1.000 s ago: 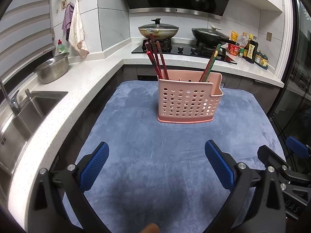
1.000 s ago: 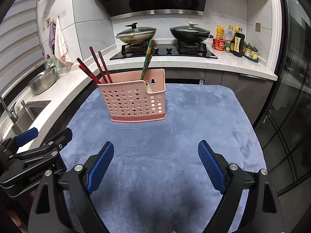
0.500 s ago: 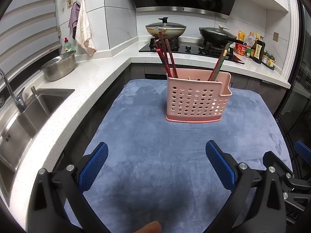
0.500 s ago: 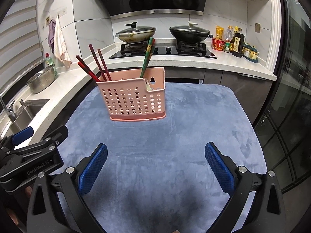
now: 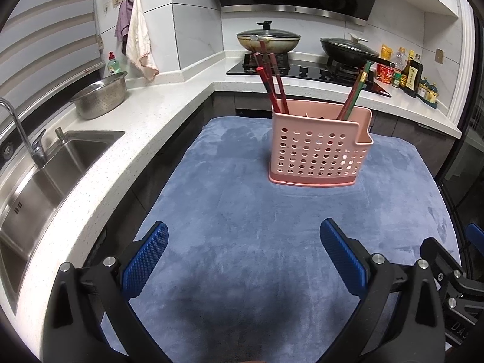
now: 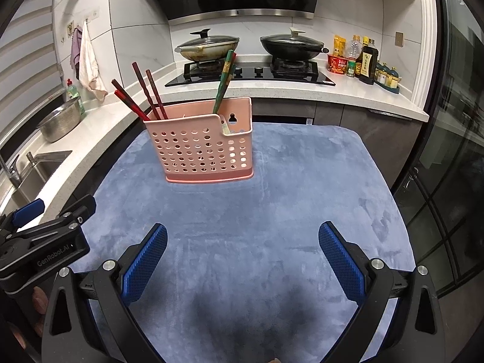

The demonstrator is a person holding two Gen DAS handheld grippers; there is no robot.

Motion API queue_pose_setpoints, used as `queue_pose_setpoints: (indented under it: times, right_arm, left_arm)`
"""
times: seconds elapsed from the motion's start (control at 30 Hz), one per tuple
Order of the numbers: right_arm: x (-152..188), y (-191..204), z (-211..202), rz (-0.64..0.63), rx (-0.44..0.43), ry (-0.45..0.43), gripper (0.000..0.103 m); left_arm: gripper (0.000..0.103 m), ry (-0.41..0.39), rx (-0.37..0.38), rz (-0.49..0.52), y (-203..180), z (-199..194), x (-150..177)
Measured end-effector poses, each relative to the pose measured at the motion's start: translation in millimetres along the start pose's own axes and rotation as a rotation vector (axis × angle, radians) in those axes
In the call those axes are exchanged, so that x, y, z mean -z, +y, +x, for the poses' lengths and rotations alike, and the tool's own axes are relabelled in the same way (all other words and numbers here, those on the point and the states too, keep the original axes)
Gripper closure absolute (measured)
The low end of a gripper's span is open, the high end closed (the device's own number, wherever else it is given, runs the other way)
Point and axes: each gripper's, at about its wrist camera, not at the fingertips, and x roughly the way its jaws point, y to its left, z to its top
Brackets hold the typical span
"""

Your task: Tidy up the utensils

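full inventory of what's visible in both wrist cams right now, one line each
utensil holder: 1, pink, perforated, upright on the mat
red chopsticks: 4, dark red, leaning at holder's left end
green chopsticks: 2, green patterned, holder's right part
mat: 1, blue-grey, covers the table
lidded woks: 2, one pale, one black, on the hob
colander: 1, steel, counter beside the sink
sink: 1, steel, with tap, far left
dish soap bottle: 1, green, behind the colander
hanging cloths: 2, purple and cream, on wall hooks
condiment bottles: several, mixed, counter right of hob
left gripper: black, blue pads, open, empty
right gripper: black, blue pads, open, empty
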Motion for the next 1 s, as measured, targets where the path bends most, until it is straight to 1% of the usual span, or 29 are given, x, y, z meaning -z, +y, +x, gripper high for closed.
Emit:
queue_pose_setpoints:
  times: [0.2,1.0]
  right_arm:
    - [0.2,-1.3,2.0,0.004,0.005,0.005,0.006]
    - [0.8,-2.0,2.7,0.008,0.008,0.004,0.006]
  left_arm:
    - [0.007,-0.003,-0.017,-0.009,2.0,1.3,-0.3]
    - [0.007,-0.005,-0.019,0.0,1.3,1.7,0.6]
